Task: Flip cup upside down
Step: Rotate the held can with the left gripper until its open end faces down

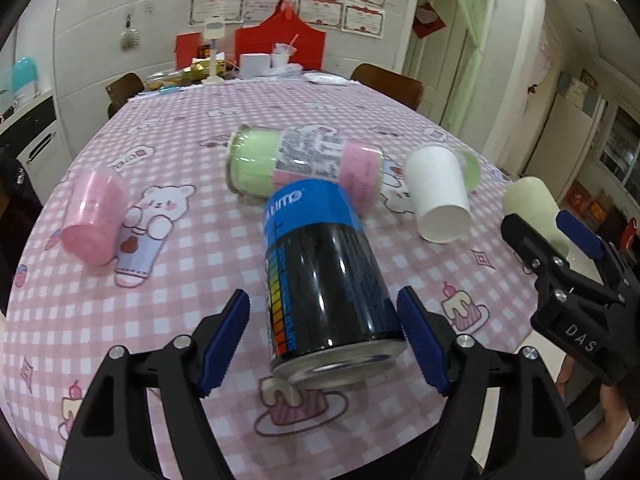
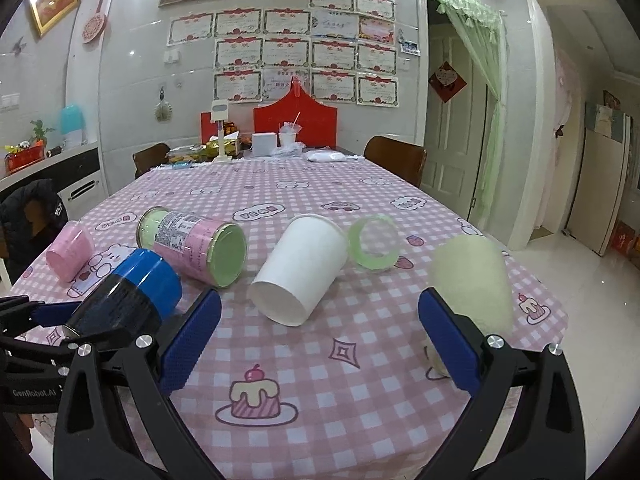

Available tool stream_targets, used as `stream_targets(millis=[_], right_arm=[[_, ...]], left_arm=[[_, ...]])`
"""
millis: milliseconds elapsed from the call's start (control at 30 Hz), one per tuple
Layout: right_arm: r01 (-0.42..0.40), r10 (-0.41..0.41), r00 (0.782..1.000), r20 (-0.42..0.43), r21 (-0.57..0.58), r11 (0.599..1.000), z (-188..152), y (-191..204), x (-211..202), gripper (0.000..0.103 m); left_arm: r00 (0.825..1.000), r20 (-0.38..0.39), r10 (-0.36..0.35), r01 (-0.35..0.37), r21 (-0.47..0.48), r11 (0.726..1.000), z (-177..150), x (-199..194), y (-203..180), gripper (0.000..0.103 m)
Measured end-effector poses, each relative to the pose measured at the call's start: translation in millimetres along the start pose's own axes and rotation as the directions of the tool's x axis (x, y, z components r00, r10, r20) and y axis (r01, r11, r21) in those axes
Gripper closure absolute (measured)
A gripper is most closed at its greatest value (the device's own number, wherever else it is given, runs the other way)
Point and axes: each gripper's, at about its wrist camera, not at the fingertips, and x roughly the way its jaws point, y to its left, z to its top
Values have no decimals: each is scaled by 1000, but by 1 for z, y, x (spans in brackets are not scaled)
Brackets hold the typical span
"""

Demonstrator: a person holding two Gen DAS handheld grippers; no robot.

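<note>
A black and blue can-shaped cup (image 1: 324, 280) stands tilted on the table between the fingers of my left gripper (image 1: 324, 344), which is open around it; the right blue pad touches or nearly touches it. It also shows in the right wrist view (image 2: 128, 292). My right gripper (image 2: 320, 340) is open, and a pale cream cup (image 2: 476, 284) leans against its right finger. That cream cup (image 1: 532, 208) and the right gripper (image 1: 560, 240) show in the left wrist view at the right table edge.
On the pink checked tablecloth (image 2: 320, 360) lie a white paper cup (image 2: 300, 272), a green ring-shaped lid (image 2: 374, 248), a pink and green tin (image 2: 192, 244) and a pink cup (image 2: 70, 254), all on their sides. Chairs and clutter stand at the far end.
</note>
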Motion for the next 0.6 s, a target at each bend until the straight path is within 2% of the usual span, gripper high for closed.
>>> stream_targets(millis=[200, 233, 333, 433, 600], right_arm=[[-55, 55, 998, -6, 36, 998, 10, 3, 2, 8], [-57, 58, 998, -9, 39, 998, 9, 3, 2, 8], [-78, 79, 996, -32, 50, 996, 8, 3, 6, 8], [-102, 108, 992, -73, 78, 992, 7, 2, 12, 8], [-149, 168, 978, -123, 147, 978, 10, 3, 19, 8]], left_arm=[[1000, 24, 9, -9, 26, 1000, 4, 8, 0, 30], [999, 34, 18, -20, 40, 999, 2, 8, -4, 35], [999, 53, -11, 4, 136, 991, -2, 6, -16, 36], [997, 66, -40, 27, 191, 981, -4, 7, -26, 36], [998, 58, -38, 29, 157, 987, 0, 9, -24, 36]])
